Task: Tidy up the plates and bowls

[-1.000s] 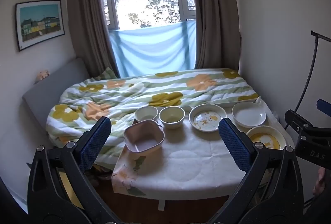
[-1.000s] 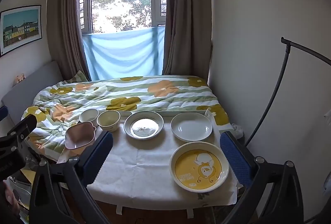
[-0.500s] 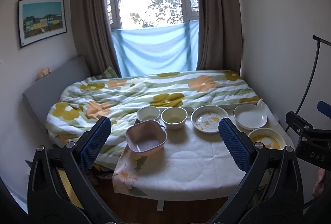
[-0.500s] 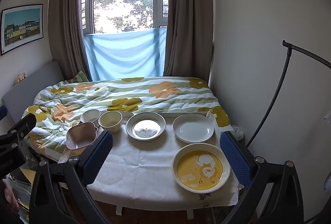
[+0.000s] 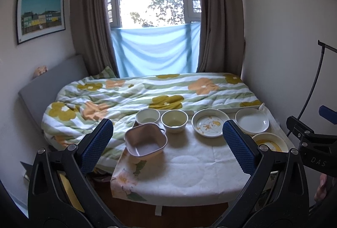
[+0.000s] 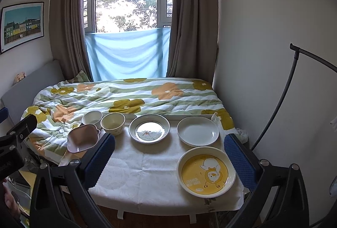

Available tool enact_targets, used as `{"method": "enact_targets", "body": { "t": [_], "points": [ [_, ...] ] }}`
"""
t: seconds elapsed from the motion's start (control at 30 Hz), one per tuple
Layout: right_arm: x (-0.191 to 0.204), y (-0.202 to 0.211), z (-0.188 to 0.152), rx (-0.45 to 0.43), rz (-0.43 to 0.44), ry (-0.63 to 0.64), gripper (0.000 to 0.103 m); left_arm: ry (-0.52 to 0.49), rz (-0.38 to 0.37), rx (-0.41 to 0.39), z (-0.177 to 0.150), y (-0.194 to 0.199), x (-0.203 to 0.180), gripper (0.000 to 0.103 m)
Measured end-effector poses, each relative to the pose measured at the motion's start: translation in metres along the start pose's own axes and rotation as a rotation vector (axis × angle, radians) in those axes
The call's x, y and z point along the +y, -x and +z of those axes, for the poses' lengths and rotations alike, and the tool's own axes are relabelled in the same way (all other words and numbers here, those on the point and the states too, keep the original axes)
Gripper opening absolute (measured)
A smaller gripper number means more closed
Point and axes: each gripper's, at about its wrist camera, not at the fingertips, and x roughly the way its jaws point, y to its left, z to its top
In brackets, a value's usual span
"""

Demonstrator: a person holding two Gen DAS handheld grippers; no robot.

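Both the left tongs (image 5: 167, 144) and the right tongs (image 6: 169, 155) gaped wide and empty, held back from the worktop (image 6: 147, 167). On it sat a pink square bowl (image 5: 145, 142), a white bowl (image 5: 147, 116), a cream bowl (image 5: 174, 119), a duck-print plate (image 5: 210, 125), a plain white plate (image 6: 198, 130) and, nearest, a yellow cartoon plate (image 6: 206, 171). A sound opening would probably be stacking like with like, pinching each rim squarely and lowering gently so nothing chipped or slid.

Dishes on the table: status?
Left tongs open, empty. Right tongs open, empty. Three plates, two bowls, pink square bowl untouched on tablecloth. Path unobstructed.
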Motion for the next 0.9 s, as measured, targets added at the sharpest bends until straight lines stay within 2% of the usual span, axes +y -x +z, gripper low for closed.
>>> {"method": "enact_targets", "body": {
  "t": [0.37,0.9],
  "points": [
    [0.0039,-0.0051,-0.0014,0.004,0.000,0.003,0.103,-0.016,0.012,0.000,0.0012,-0.0035,-0.0013,0.103],
    [0.0055,-0.0041,-0.0018,0.003,-0.001,0.005,0.103,0.006,-0.016,-0.010,0.0017,-0.0025,0.0027,0.103]
  ]
}}
